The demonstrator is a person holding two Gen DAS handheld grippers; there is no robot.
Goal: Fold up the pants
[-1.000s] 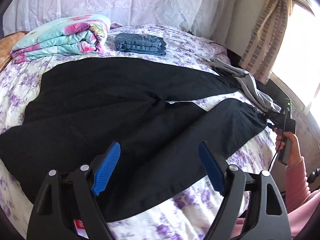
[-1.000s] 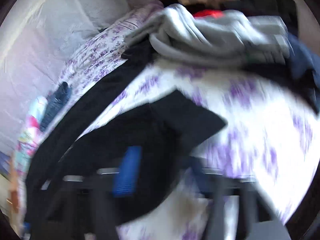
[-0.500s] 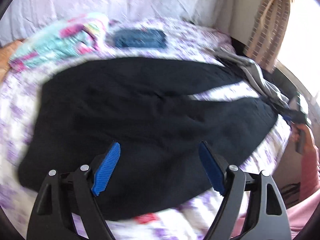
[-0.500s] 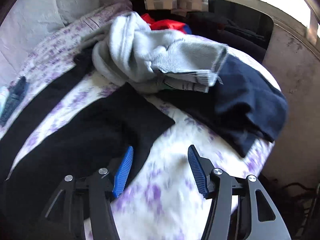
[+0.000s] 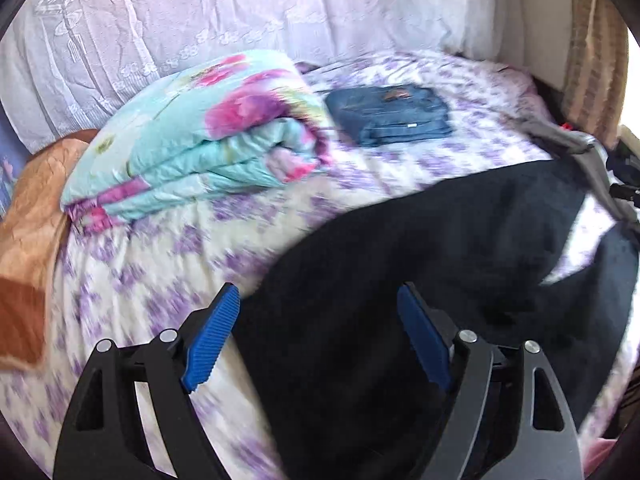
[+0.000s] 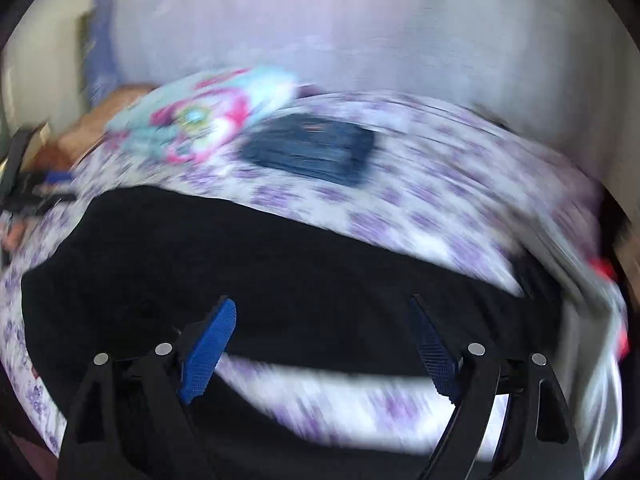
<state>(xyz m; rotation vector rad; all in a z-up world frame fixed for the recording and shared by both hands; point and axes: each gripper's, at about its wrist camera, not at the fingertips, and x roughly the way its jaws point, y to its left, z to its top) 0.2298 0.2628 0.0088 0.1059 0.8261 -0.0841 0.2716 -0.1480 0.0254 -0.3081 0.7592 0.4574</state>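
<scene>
Black pants [image 5: 440,248] lie spread flat on the purple-flowered bed sheet [image 5: 160,272]. In the left wrist view my left gripper [image 5: 320,336] is open and empty above the waist end of the pants. In the blurred right wrist view the pants [image 6: 280,264] stretch across the bed, with the two legs split by a strip of sheet. My right gripper [image 6: 324,348] is open and empty over the legs.
A folded floral quilt [image 5: 200,140] and folded blue jeans [image 5: 388,116] lie at the back of the bed. A grey garment [image 5: 576,148] lies at the right edge. An orange pillow [image 5: 32,216] is at the left. A white curtain hangs behind.
Both grippers have swung left. The left view now shows the waist end and the quilt. The right view has turned from the clothes pile toward the bed's back. Both stay open.
</scene>
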